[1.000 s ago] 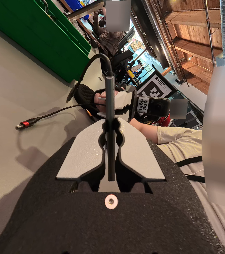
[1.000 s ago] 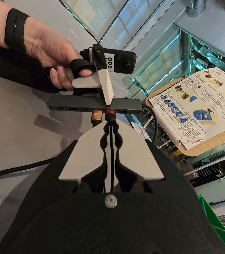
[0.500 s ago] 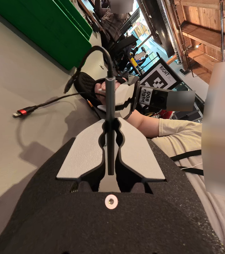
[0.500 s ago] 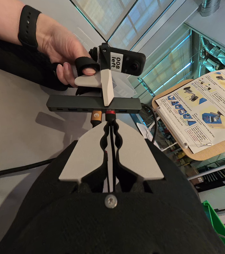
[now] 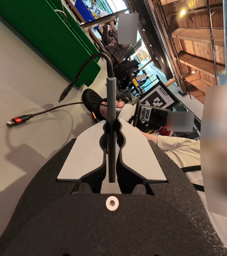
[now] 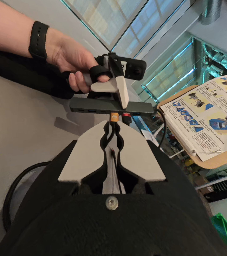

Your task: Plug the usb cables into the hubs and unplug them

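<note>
My left gripper [image 5: 111,124] is closed hard on the grey hub [image 5: 111,99], which stands edge-on between its fingers and is lifted clear of the table [image 5: 27,83]. My right gripper [image 6: 112,123] is nearly closed just behind the orange plug [image 6: 114,117], with that plug's cord running between the fingers. I cannot tell whether the pads actually pinch it.

Findings, risk:
- The hold appears to be on cord, not plug body. A pull from there could strain the cord or slip off it.
- The red plug [image 6: 126,115] sits in the next port, just beside the orange one. A sideways wobble could knock or loosen it.
- A pull off the port's axis may twist the hub in my left grip, since only a narrow band of it is clamped.

Findings, room:
- There is open tabletop below and behind my right gripper for a straight withdrawal.
- The hub's own lead [image 5: 93,61] arches off its far end, its free connector hanging above the table just before the green bin [image 5: 47,34].
- A loose red-collared connector [image 5: 18,120] lies well to the side.
- The instruction board [image 6: 207,117] stands near the hub's end and limits any swing that way.
</note>
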`<state>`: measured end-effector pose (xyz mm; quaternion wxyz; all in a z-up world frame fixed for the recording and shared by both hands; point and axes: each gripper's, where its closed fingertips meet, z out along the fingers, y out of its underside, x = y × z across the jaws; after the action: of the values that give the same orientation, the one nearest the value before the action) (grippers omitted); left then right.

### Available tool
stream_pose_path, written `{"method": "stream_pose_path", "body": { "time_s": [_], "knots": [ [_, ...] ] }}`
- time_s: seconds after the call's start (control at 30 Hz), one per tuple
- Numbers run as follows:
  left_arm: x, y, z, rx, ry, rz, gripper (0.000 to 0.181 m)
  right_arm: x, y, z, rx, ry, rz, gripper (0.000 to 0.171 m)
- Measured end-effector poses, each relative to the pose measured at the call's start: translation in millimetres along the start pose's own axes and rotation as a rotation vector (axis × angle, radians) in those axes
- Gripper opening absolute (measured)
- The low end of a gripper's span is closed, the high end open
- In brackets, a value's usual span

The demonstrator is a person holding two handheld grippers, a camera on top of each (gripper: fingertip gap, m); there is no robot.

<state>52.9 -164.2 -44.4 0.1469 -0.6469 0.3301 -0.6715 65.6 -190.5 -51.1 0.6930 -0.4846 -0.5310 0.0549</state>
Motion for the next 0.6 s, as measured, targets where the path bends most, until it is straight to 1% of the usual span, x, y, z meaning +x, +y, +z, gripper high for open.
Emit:
{"method": "stream_pose_path", "body": {
  "time_s": [0.1,0.3,0.4,0.6],
  "knots": [
    [3,0,2,0.002,0.007,0.01,0.01,1,6,4,-0.049,0.036,-0.055,0.013],
    [1,2,3,-0.01,-0.002,0.006,0.01,2,11,4,-0.081,0.042,-0.075,0.008],
    [1,5,4,-0.029,-0.006,0.005,0.01,-1,14,5,-0.096,0.034,-0.118,0.009],
    [1,11,5,-0.06,-0.009,0.008,0.01,-5,14,2,-0.102,-0.004,-0.123,0.008]
  ]
}}
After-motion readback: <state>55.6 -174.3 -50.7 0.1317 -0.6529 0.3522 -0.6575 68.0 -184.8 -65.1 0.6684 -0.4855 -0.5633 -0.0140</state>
